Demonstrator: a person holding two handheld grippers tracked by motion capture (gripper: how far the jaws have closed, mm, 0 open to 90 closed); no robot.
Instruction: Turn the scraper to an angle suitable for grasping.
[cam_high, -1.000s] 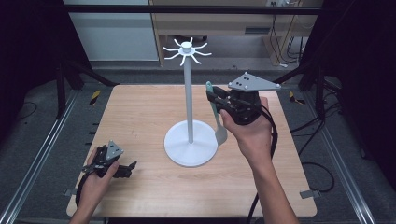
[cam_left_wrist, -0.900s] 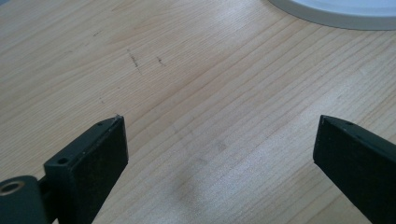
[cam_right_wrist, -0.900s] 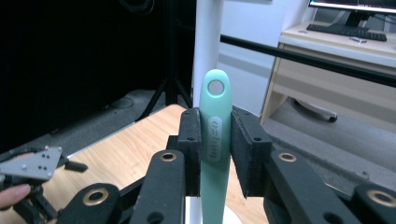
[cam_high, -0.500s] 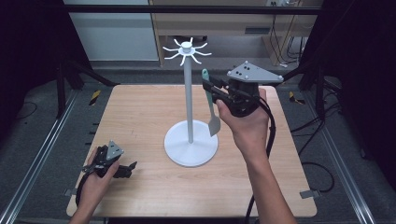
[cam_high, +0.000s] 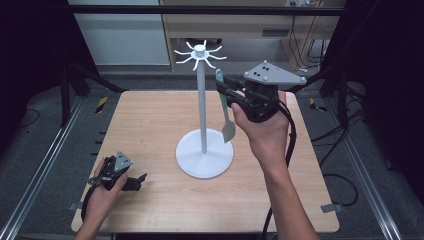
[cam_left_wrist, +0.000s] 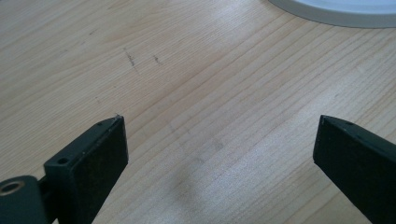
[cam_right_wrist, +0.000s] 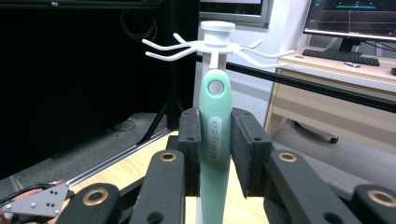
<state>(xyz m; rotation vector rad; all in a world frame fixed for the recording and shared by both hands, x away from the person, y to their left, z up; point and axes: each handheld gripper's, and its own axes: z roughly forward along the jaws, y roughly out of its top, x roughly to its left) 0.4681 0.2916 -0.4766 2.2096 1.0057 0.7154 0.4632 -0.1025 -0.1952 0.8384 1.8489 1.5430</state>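
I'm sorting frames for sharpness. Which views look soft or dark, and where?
High view: table evenly lit, surroundings nearly black. Left gripper view: wood grain sharp, near black pads slightly soft. Right gripper view: green spatula crisp, monitor behind blurred, left background dark.

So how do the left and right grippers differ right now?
The right gripper is raised beside the stand's pole, while the left gripper sits low at the table. The right's jaws are clamped on the green spatula, handle up; the left's stand wide apart with bare wood between them. Both have black jaws and a grey plate on top.
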